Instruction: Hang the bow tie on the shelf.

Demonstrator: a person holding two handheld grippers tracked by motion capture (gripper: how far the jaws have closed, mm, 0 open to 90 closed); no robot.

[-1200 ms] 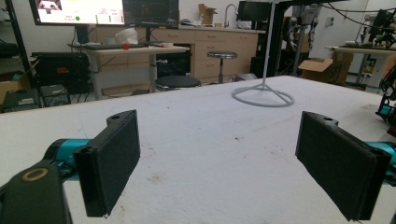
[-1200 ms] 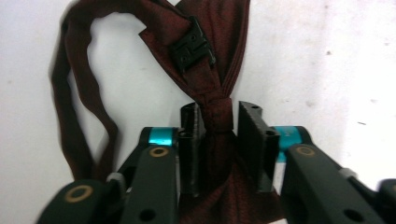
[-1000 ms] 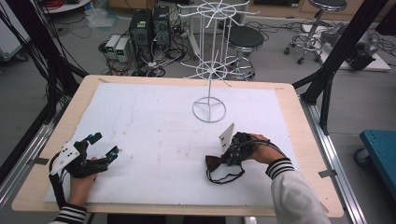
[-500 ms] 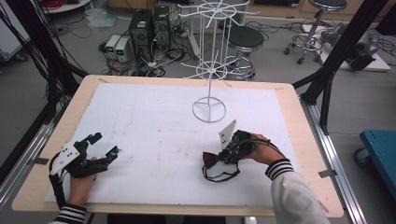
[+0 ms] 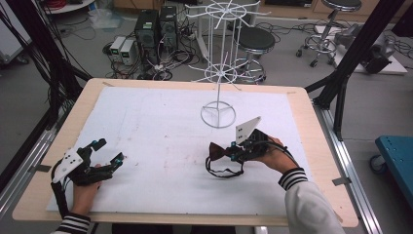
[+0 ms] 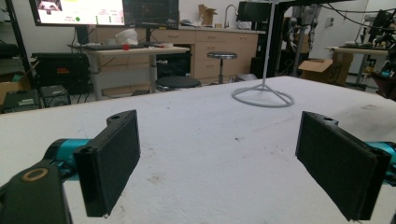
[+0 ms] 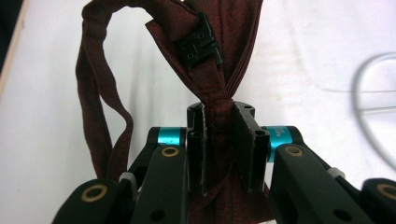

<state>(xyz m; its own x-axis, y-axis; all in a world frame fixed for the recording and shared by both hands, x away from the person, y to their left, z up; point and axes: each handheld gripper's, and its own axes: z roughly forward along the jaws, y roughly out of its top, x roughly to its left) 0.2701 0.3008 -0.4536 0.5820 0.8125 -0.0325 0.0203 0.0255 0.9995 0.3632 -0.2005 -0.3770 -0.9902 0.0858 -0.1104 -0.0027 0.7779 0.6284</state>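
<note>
The dark red bow tie (image 7: 219, 60) is pinched at its knot by the right gripper (image 5: 229, 152), toward the worktop's (image 5: 302, 105) right edge and just in front of the white wire stand's (image 5: 217, 115) ring base; its strap loops onto the surface, though whether the bow itself touches is hard to tell. The left gripper (image 5: 108, 153) sits near the front left corner, jaws spread wide with nothing between them.

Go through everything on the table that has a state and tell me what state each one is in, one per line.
Right gripper: shut on the bow tie's middle knot.
Bow tie: dark red, pinched at the centre, its strap looping loose on the white mat.
Left gripper: open, nothing between its fingers, resting low over the mat.
Wire display stand: upright, no items on its arms.
</note>
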